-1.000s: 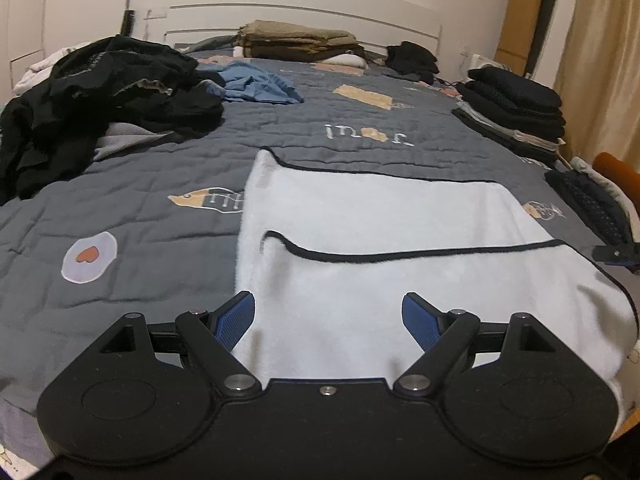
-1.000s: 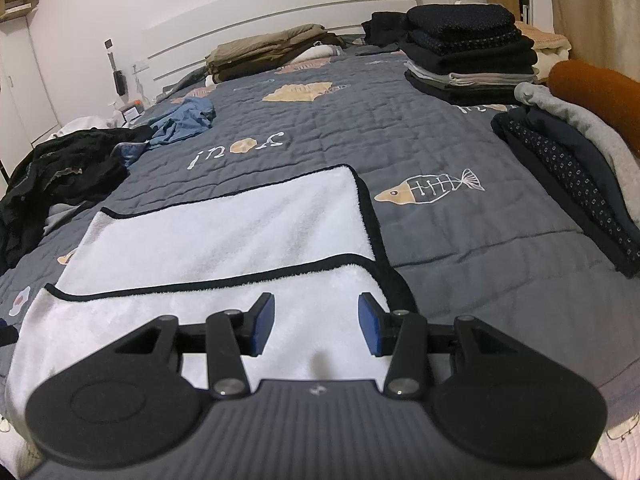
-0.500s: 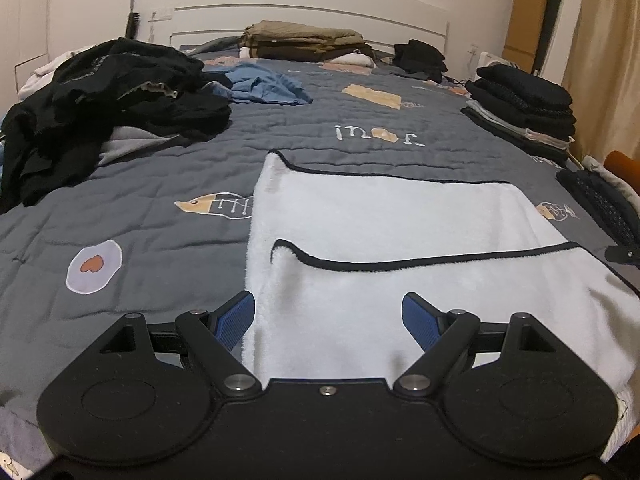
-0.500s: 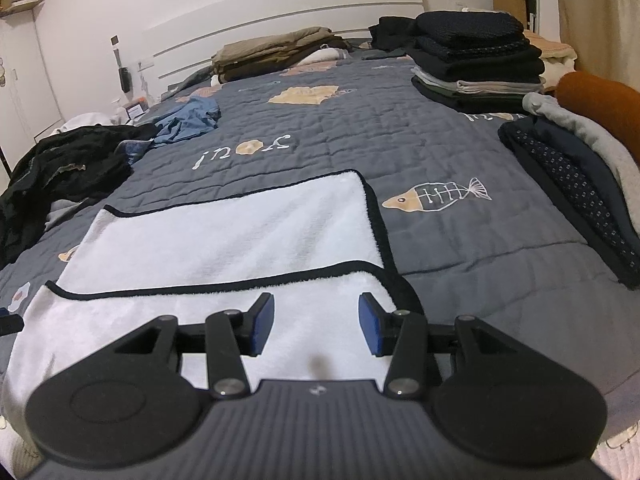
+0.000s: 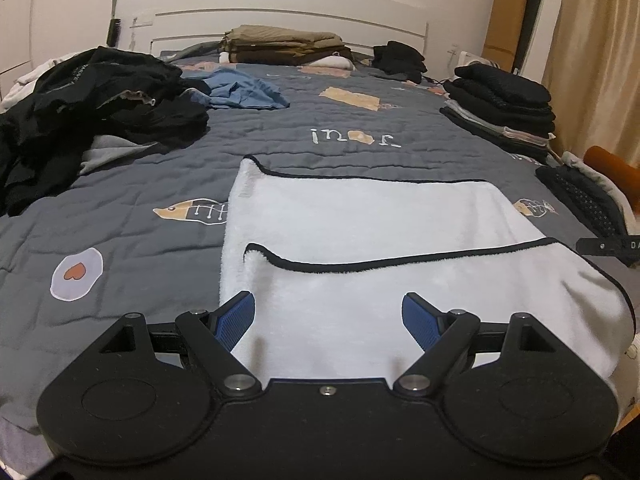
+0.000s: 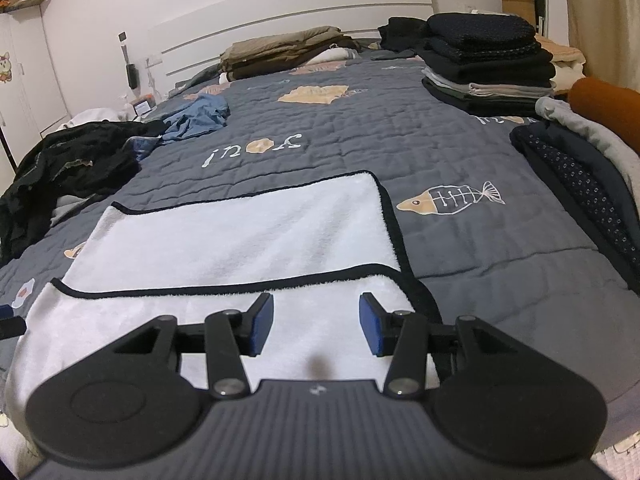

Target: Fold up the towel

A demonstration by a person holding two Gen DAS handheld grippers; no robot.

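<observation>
White towel, black-edged, partly folded, on grey quilted bed; both grippers empty above it.

The towel is laid flat near the front edge of the bed, its near layer folded over the far one so that a black-trimmed hem runs across the middle. The left gripper is held over the towel's near left part, jaws spread wide, nothing gripped; the left blue pad sits at the towel's left edge. The right gripper is held over the near right part, jaws moderately apart, nothing between the pads. Folded dark clothes are stacked at the bed's right edge, loose black garments at the left edge.
</observation>
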